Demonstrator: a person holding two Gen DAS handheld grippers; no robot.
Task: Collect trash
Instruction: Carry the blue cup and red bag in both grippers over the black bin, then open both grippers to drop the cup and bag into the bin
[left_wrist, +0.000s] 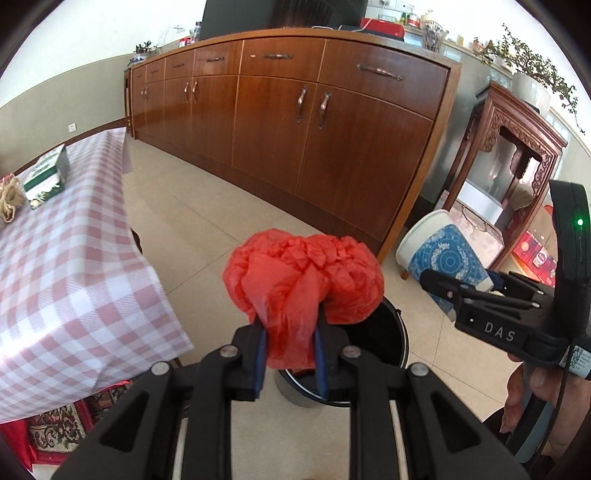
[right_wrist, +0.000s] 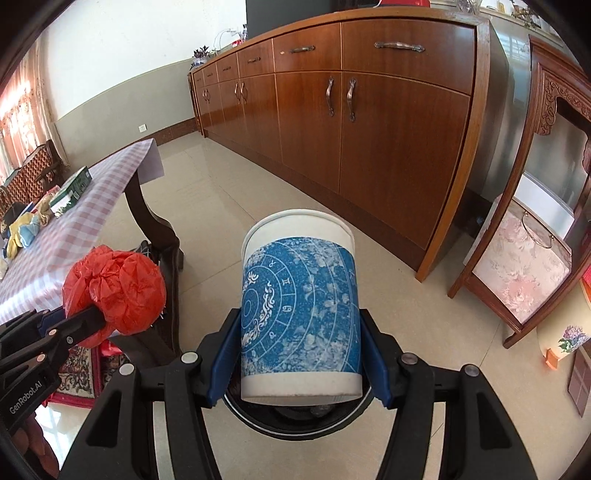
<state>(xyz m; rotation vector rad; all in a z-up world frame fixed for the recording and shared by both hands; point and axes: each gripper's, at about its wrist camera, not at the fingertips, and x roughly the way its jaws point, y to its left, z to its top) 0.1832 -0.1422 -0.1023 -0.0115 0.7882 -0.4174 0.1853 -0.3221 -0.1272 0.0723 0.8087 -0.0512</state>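
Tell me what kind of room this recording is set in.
Probably a home dining or living room: a long wooden sideboard, a table with a checked cloth, and a carved wooden stand on a tiled floor.

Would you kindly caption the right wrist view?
Right gripper holds a blue-patterned paper cup above the black bin.

the black bin (right_wrist: 295, 413) lay mostly hidden beneath the paper cup (right_wrist: 299, 306); its contents were too dark to make out.

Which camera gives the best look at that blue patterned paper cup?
The right wrist view: the paper cup fills its centre, clamped in the right gripper. The left wrist view shows it small at the right edge, partly hidden by that gripper.
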